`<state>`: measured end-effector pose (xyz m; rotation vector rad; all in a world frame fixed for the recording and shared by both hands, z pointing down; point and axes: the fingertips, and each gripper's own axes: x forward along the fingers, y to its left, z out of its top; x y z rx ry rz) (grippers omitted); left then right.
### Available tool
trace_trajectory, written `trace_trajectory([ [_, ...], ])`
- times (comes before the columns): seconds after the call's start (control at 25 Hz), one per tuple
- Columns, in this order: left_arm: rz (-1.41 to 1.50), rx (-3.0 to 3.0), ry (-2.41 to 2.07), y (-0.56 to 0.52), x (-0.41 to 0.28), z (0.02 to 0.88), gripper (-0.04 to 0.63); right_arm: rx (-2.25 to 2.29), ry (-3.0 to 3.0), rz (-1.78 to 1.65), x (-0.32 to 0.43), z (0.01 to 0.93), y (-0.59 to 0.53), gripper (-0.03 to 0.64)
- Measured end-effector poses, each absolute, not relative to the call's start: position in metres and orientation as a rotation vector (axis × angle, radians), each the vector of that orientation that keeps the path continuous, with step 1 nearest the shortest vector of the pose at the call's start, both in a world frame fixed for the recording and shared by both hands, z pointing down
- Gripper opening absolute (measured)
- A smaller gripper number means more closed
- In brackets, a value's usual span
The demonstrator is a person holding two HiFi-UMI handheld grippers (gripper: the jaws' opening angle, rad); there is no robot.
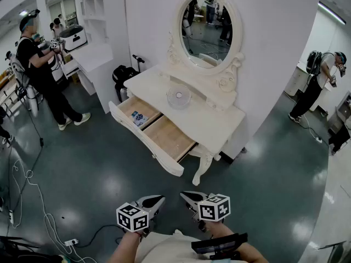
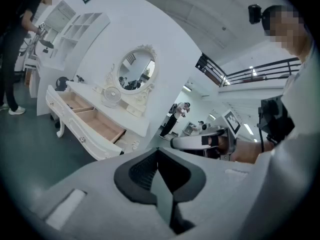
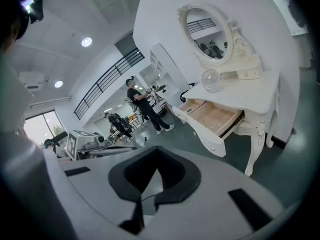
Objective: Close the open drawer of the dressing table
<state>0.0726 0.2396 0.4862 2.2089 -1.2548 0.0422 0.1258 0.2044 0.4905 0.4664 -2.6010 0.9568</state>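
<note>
The white dressing table (image 1: 216,122) with an oval mirror (image 1: 205,29) stands against the wall. Its wide drawer (image 1: 156,130) is pulled out toward me, showing two wooden compartments. A small blue and white packet (image 1: 139,118) lies in the left one. The drawer also shows in the left gripper view (image 2: 85,121) and the right gripper view (image 3: 215,116). My left gripper (image 1: 158,200) and right gripper (image 1: 187,196) hover side by side well short of the drawer front, both shut and holding nothing. The shut jaws show again in the left gripper (image 2: 159,159) and right gripper (image 3: 155,171) views.
A small round fan (image 1: 179,97) stands on the tabletop. A person (image 1: 38,64) stands at the left beside a white shelf unit (image 1: 93,48); another person (image 1: 321,81) is at the far right. Cables (image 1: 22,185) and a power strip (image 1: 71,241) lie on the floor at the left.
</note>
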Motion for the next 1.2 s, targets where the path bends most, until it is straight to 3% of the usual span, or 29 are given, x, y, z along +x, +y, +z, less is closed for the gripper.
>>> trace_trajectory([
  [1.2, 0.056, 2.215, -1.201, 0.208, 0.019, 0.491, 0.009, 0.536, -2.572, 1.005, 0.073, 0.496, 0.175, 0.018],
])
